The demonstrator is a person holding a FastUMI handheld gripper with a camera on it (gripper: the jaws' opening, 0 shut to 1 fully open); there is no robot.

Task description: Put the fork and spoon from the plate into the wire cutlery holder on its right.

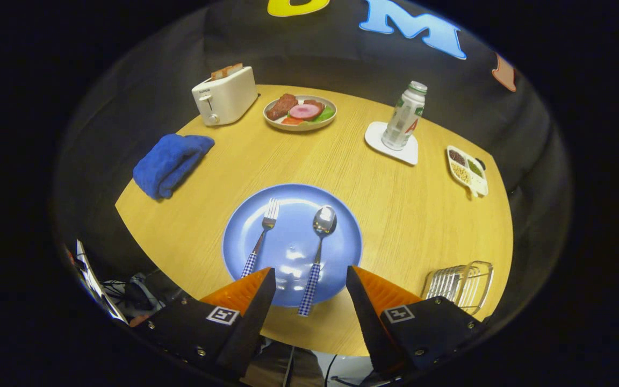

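- Wooden surface [395, 215] carries one blue towel [171, 163], one toaster [225, 95] and one food plate [300, 112].
- One fork [263, 235] and one spoon [318, 252], both with checked handles, lie side by side on one blue plate [342, 242], heads pointing away, handles toward the jaws.
- Gripper [310, 279] jaws stand apart, the spoon handle between them.
- One bottle [405, 115], one snack tray [467, 170].
- One wire holder [462, 285] sits right of the blue plate.

The claw [310, 279] has its two fingers wide apart, holding nothing. Just ahead of them sits the plate [292, 244] on the table [395, 215]. The fork [261, 234] lies on it to the left, the spoon [319, 247] to the right, its handle reaching between the fingers. The wire holder [462, 285] stands right of the claw.
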